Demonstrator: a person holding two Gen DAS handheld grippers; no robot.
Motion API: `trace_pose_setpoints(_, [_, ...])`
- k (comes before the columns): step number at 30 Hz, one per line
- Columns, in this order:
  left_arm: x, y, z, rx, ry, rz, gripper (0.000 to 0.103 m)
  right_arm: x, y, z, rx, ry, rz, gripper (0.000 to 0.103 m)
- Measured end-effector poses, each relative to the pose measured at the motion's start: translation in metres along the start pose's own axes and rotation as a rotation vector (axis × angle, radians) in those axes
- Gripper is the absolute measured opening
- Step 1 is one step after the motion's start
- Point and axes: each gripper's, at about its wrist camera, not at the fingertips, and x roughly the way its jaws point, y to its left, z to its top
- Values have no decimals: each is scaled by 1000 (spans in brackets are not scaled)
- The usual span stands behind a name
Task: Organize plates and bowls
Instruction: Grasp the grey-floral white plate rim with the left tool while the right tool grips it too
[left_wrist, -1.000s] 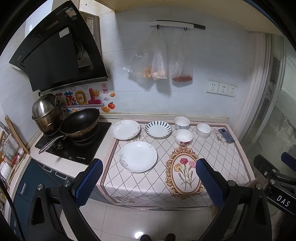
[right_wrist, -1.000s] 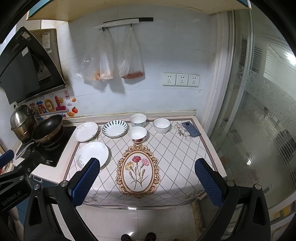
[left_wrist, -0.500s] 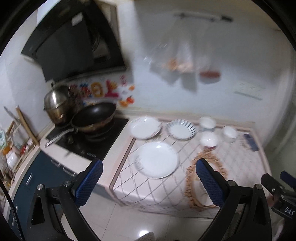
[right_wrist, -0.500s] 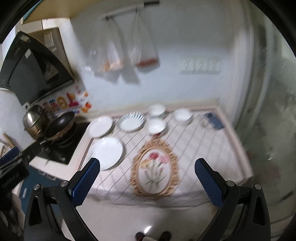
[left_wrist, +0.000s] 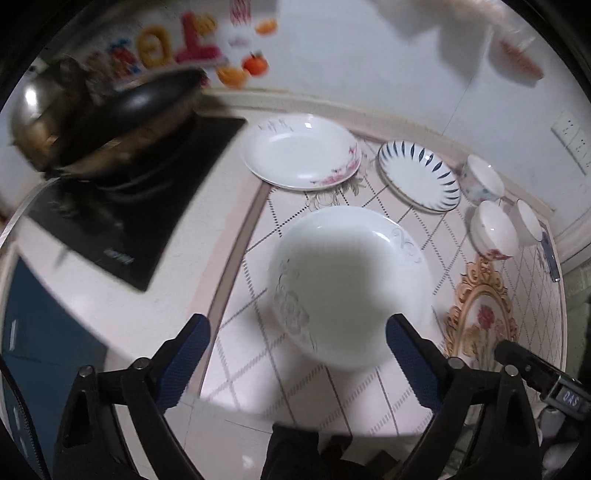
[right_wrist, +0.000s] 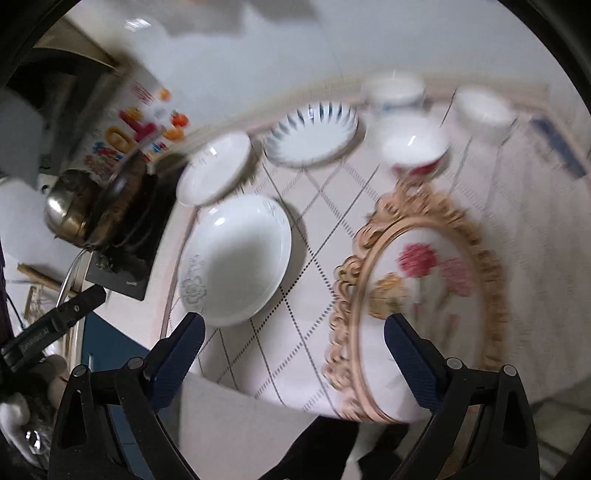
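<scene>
A large white plate with a grey flower (left_wrist: 351, 284) (right_wrist: 236, 258) lies near the counter's front edge. Behind it are a pink-flowered plate (left_wrist: 299, 151) (right_wrist: 214, 170) and a blue-striped plate (left_wrist: 419, 177) (right_wrist: 312, 134). Three small bowls stand to the right: one at the back (left_wrist: 482, 179) (right_wrist: 393, 92), one red-patterned (left_wrist: 493, 230) (right_wrist: 413, 147), one far right (left_wrist: 530, 221) (right_wrist: 482, 109). My left gripper (left_wrist: 297, 358) is open, just before the large plate. My right gripper (right_wrist: 293, 354) is open, above the counter's front edge. Both are empty.
A black wok (left_wrist: 125, 107) and steel pot (left_wrist: 33, 110) sit on the induction hob (left_wrist: 122, 206) at the left. A patterned cloth with a gold-framed flower motif (right_wrist: 424, 291) covers the counter. A phone (left_wrist: 550, 258) lies at the far right.
Both grippers have moved forward and down toward the counter, so the dishes loom much larger. The left one now faces the large white plate. Nothing was grasped.
</scene>
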Motion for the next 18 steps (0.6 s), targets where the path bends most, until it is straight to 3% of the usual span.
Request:
trace_pose_setpoints(3, [41, 9, 22, 27, 58, -30, 91, 50, -1, 21, 72, 63, 83, 92])
trace_pose_setpoints(8, [100, 18, 44, 67, 164, -63, 79, 114, -4, 46, 123, 116, 91, 74])
trace_pose_setpoints(11, [121, 19, 50, 100, 201, -85, 66, 141, -11, 55, 155, 144, 82, 54])
trace_pose_setpoints(13, [131, 19, 52, 124, 224, -99, 53, 152, -12, 59, 172, 158, 84, 31])
trace_pose_setpoints(15, [138, 18, 52, 136, 248, -120, 42, 161, -12, 62, 185, 175, 102, 21])
trace_pose_setpoints(18, [140, 17, 50, 146, 240, -117, 39, 169, -9, 62, 171, 186, 93, 15])
